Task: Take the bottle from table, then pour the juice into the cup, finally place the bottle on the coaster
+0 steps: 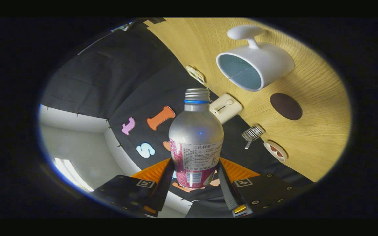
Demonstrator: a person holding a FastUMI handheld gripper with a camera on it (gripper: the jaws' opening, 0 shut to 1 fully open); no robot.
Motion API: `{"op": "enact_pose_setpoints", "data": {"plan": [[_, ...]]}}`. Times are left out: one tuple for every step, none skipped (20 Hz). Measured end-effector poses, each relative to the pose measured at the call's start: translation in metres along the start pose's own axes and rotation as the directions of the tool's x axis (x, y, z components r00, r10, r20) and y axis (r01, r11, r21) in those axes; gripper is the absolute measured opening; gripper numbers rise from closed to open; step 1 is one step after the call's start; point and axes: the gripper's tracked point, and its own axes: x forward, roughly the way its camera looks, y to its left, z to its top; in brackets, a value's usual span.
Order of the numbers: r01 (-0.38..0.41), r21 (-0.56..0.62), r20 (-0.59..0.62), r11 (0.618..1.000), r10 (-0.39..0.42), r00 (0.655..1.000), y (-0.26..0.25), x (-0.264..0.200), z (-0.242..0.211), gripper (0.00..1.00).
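The wooden table (307, 108) is being seen tilted beyond the fingers. The bottle (196, 137) is being pinched between both fingers of the gripper (195, 178), uncapped mouth forward. The cup (254, 65) and coaster (286, 106) are lying farther ahead, apart.

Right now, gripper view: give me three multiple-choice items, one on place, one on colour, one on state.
1. The coaster lies:
A. under the bottle
B. on the table beside the cup
C. inside the cup

2. The cup's inside is:
A. red
B. blue
C. yellow

3. The bottle is:
A. uncapped, held in the gripper
B. capped, held
C. lying on the table

Key:
1 B: dark disc on wood near the cup.
2 B: interior shows blue.
3 A: bare thread at the neck, jaws pressing both sides.
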Motion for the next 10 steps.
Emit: {"op": "enact_pose_setpoints", "data": {"plan": [[-0.004,0.001,-0.001,1.0,0.004,1.0,-0.0002,0.0003,-0.0006,0.72],[-0.009,0.004,-0.003,1.0,0.009,1.0,0.0012,0.0022,-0.0021,0.72],[-0.01,0.009,-0.001,1.0,0.01,1.0,0.0013,0.0027,-0.0018,0.72],[-0.012,0.013,-0.002,1.0,0.012,1.0,0.0029,0.0038,-0.0023,0.72],[-0.014,0.016,-0.002,1.0,0.014,1.0,0.0031,0.0039,-0.0021,0.72],[-0.013,0.013,-0.004,1.0,0.013,1.0,0.0029,0.0048,-0.0027,0.72],[-0.005,0.004,-0.001,1.0,0.005,1.0,0.0014,0.005,-0.0024,0.72],[-0.003,-0.001,-0.003,1.0,0.003,1.0,0.0012,0.0065,-0.0025,0.72],[-0.006,0.006,0.0,1.0,0.006,1.0,0.0014,0.0052,-0.0014,0.72],[-0.005,0.008,0.004,1.0,0.005,1.0,0.0025,0.0055,-0.0013,0.72]]}}
